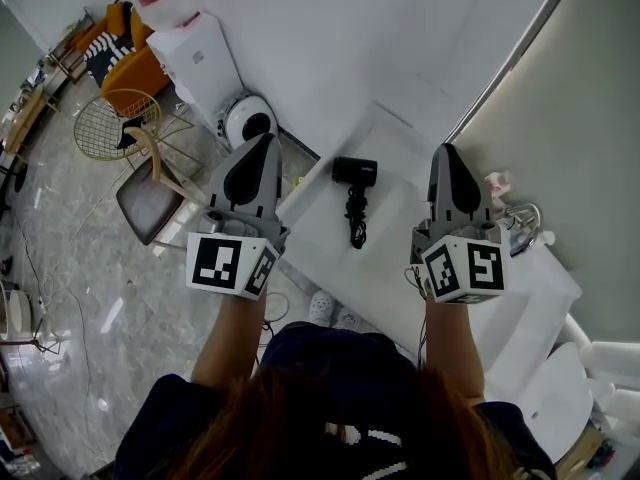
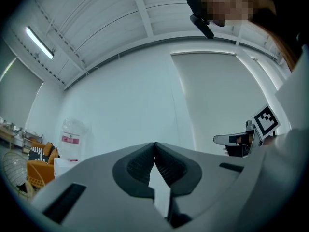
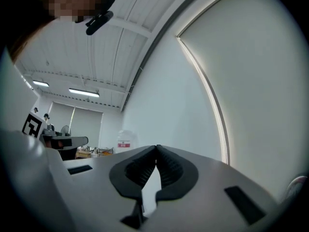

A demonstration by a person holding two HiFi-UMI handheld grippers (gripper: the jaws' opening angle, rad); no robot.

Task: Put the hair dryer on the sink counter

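Head view: the hair dryer lies on the white counter, its cord bunched below it. The left gripper and right gripper are raised either side, jaws shut on nothing. It may be just set down or awaiting pickup.

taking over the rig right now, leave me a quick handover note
Left claw: shut, nothing in it, held up to the left of the dryer.
Right claw: shut, nothing in it, held up to the right of the dryer.
Hair dryer: lies flat on the white counter between the two claws, its cord bundled beside it. The faucet is at the right end of the same counter.
Done: the dryer looks already placed, and neither claw touches it.
Left: probably nothing. Check that it sits well clear of the counter's edge.
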